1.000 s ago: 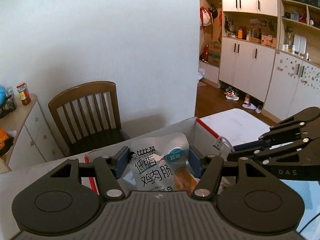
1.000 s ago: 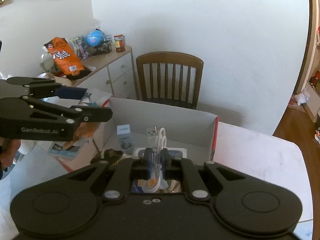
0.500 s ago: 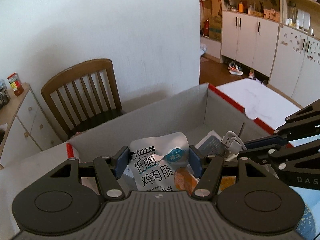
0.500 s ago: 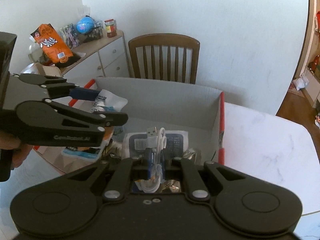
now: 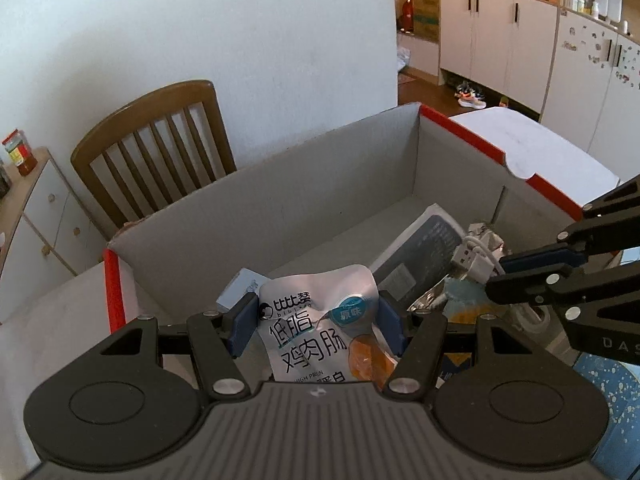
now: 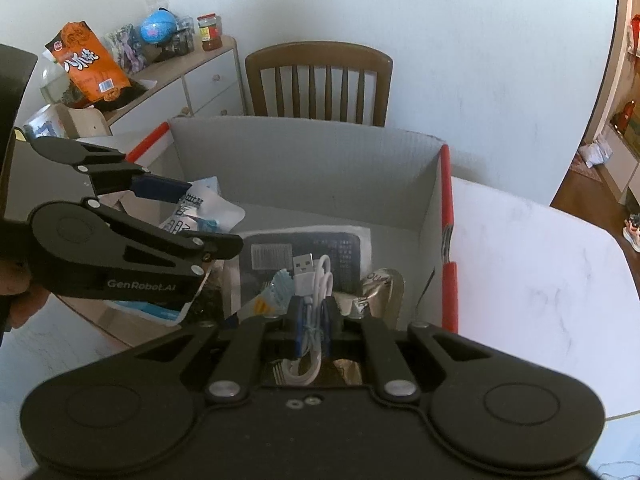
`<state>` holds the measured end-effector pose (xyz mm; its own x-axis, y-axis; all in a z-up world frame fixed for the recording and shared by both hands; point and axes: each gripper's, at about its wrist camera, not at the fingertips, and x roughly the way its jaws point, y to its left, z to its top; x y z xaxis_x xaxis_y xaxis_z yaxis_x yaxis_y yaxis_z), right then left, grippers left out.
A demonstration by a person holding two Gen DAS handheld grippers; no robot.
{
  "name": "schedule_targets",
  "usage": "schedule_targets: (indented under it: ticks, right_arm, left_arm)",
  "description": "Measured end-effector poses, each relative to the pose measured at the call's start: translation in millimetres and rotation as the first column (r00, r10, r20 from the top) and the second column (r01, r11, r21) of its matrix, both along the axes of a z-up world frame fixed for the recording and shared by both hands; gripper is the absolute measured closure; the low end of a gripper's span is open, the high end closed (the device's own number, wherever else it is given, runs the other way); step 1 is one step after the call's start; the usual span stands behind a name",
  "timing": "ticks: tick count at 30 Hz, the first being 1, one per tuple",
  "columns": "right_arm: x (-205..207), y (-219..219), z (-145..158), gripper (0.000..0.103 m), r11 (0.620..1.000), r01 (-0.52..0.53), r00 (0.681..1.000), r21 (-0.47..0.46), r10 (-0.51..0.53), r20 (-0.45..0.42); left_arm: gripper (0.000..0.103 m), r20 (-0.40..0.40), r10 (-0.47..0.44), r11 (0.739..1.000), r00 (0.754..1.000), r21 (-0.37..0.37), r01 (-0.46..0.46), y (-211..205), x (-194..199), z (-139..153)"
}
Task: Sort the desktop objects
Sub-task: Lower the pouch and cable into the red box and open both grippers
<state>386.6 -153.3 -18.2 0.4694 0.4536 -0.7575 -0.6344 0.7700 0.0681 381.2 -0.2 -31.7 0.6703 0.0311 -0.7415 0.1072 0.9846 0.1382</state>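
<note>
My left gripper (image 5: pixel 316 320) is shut on a silver snack pouch (image 5: pixel 320 328) with Chinese print and holds it over the near left part of a grey cardboard box (image 5: pixel 320 184) with red edges. My right gripper (image 6: pixel 313 312) is shut on a coiled white USB cable (image 6: pixel 314 280) and holds it over the same box (image 6: pixel 304 160). In the box lie a dark flat packet (image 6: pixel 304 252), a foil wrapper (image 6: pixel 378 284) and a small white carton (image 5: pixel 240 284). The left gripper also shows in the right wrist view (image 6: pixel 200 220), the right gripper in the left wrist view (image 5: pixel 496 276).
A wooden chair (image 5: pixel 156 148) stands behind the box against the white wall. A sideboard (image 6: pixel 188 80) at the left carries an orange snack bag (image 6: pixel 88 68), a globe and a jar. White marble tabletop (image 6: pixel 532 268) lies right of the box. Cupboards (image 5: pixel 500 32) stand far right.
Both grippers have moved forward and down over the box, each still holding its item. The box interior now fills more of both views.
</note>
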Motion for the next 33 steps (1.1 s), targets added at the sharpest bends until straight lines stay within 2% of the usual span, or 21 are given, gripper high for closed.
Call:
schedule_targets:
  ticks: [5,14,21,24,33]
  right_arm:
    - [0.5,0.8,-1.8,0.090,1.000,-0.003,1.000,-0.008,0.003,-0.025]
    - [-6.5,-5.7,2.2,0.069,1.000,-0.002,1.000,0.001,0.003,-0.013]
    - [-13.4,-12.3,11.6,0.066,1.000,-0.012,1.000,0.006,0.012,-0.006]
    - [-18.0,-16.4,17.4,0.056,1.000,-0.010,1.000,0.016,0.010,0.009]
    - [-32.4,-21.4,31.8,0.054,0.999,-0.033,0.999,0.020,0.033,0.034]
  left_arm:
    - [0.040,-0.017,0.004,1.000,1.000,0.001,-0.004,-1.9,3.0,0.6]
    - [0.035,-0.020,0.021,1.000,1.000,-0.017,-0.022,-3.5,-1.5,3.4]
    - [0.032,0.002,0.047,0.997,0.999,-0.053,-0.047,-1.6,-12.7,14.8]
    - [0.032,0.014,0.062,0.996,0.998,-0.067,-0.061,-3.4,-20.7,21.3]
    - [0.032,0.040,0.101,0.992,0.994,-0.085,-0.097,-8.8,-46.8,36.2]
